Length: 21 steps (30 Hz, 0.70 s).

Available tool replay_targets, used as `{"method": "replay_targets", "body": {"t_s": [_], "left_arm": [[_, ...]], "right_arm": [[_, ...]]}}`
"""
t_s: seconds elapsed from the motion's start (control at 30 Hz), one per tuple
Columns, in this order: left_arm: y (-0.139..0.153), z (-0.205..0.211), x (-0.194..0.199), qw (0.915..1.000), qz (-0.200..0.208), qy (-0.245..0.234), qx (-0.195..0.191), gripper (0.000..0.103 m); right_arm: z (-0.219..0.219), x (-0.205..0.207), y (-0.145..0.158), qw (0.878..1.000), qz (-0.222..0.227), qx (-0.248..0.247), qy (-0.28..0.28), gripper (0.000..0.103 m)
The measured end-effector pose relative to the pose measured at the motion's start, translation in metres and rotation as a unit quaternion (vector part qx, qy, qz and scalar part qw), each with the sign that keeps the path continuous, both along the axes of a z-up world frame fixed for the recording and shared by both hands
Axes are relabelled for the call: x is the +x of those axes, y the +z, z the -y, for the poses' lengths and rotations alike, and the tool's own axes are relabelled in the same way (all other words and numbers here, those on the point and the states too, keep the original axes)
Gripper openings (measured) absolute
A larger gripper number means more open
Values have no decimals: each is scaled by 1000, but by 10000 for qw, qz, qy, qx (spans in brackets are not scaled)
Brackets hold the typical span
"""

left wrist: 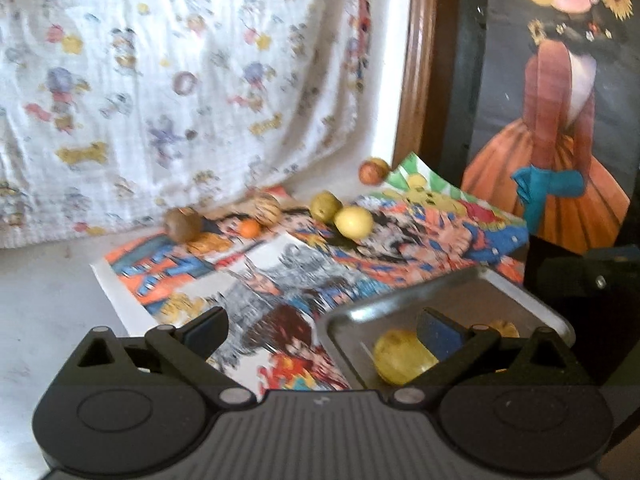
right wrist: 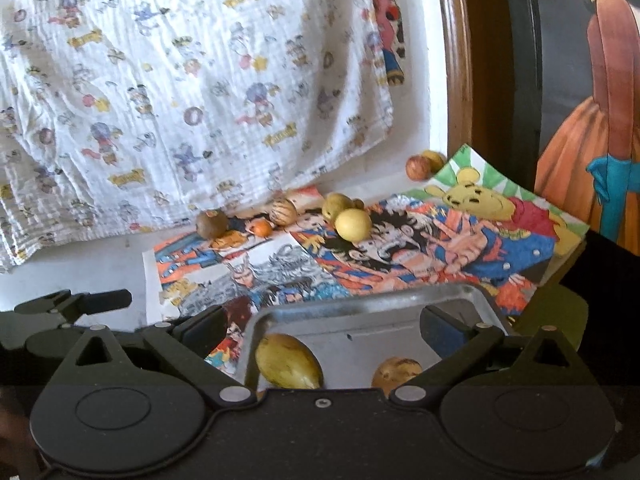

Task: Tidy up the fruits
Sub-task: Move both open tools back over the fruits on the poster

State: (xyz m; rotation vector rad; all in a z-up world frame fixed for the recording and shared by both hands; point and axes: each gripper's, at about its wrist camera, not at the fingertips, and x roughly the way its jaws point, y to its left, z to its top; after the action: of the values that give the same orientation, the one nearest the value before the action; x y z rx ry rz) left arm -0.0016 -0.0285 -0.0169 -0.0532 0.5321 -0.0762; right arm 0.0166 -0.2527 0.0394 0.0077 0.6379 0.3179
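Note:
A metal tray point(right wrist: 360, 306) lies near me on colourful posters; in it are a long yellow fruit point(right wrist: 288, 366) and a round brownish fruit point(right wrist: 394, 372). Farther back on the posters lie a yellow round fruit point(right wrist: 353, 224), a green fruit point(right wrist: 335, 205), a striped fruit point(right wrist: 283, 211), a small orange fruit point(right wrist: 262, 227) and a brown fruit point(right wrist: 211, 224). A reddish fruit point(right wrist: 418, 167) sits by the wall. My right gripper point(right wrist: 324, 328) hangs open over the tray. My left gripper point(left wrist: 320, 330) is open, its right finger above the tray point(left wrist: 400, 300) and the yellow fruit point(left wrist: 400, 356).
A white cartoon-print cloth point(right wrist: 180, 92) hangs behind the fruits. A wooden frame point(right wrist: 456, 60) and a dark painted panel point(right wrist: 592, 120) stand at the right. The left gripper's finger point(right wrist: 100, 300) shows at the left of the right wrist view, over bare pale floor point(right wrist: 72, 268).

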Motion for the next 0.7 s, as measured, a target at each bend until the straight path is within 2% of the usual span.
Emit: {"method": "replay_targets", "body": {"t_s": [0.33, 0.7], "left_arm": [[23, -13, -19, 9993, 339, 152, 40, 102], [27, -28, -13, 9986, 369, 370, 62, 102]], "right_arm": [[-14, -17, 18, 9996, 237, -16, 159, 102], [-20, -8, 26, 9991, 314, 16, 271, 102]]}}
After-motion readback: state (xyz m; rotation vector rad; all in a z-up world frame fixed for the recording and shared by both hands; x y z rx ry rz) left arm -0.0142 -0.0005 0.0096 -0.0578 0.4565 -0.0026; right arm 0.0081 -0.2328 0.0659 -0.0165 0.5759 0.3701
